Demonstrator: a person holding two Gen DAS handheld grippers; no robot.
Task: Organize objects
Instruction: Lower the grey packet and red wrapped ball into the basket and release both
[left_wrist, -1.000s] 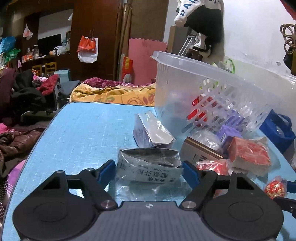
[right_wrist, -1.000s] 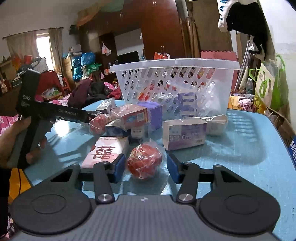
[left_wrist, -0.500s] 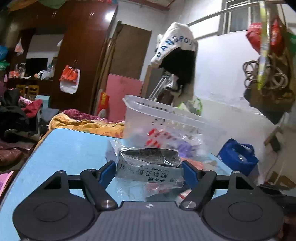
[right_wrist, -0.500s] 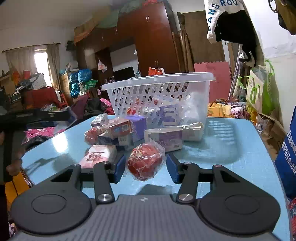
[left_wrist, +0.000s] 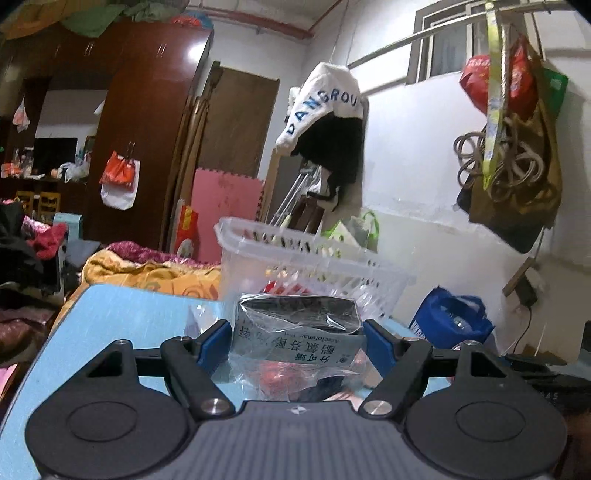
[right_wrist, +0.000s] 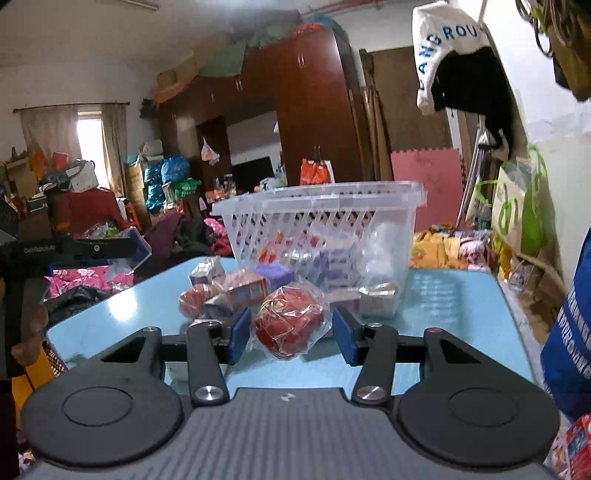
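My left gripper (left_wrist: 298, 338) is shut on a grey box wrapped in clear plastic (left_wrist: 299, 328) and holds it above the blue table (left_wrist: 122, 314), in front of the white plastic basket (left_wrist: 314, 266). My right gripper (right_wrist: 289, 328) is shut on a red ball in a clear bag (right_wrist: 290, 325), lifted above the table (right_wrist: 454, 306). The basket (right_wrist: 321, 221) stands beyond it with several packets inside. Several small boxes (right_wrist: 245, 291) and a second red ball (right_wrist: 192, 301) lie in front of the basket.
The left hand-held gripper (right_wrist: 70, 249) shows at the left of the right wrist view. A blue bag (left_wrist: 452, 321) sits right of the table, and another (right_wrist: 570, 332) hangs at its right edge. Clothes and furniture crowd the room behind.
Both grippers have risen from the table with their objects held. The basket now appears lower and farther in both views.
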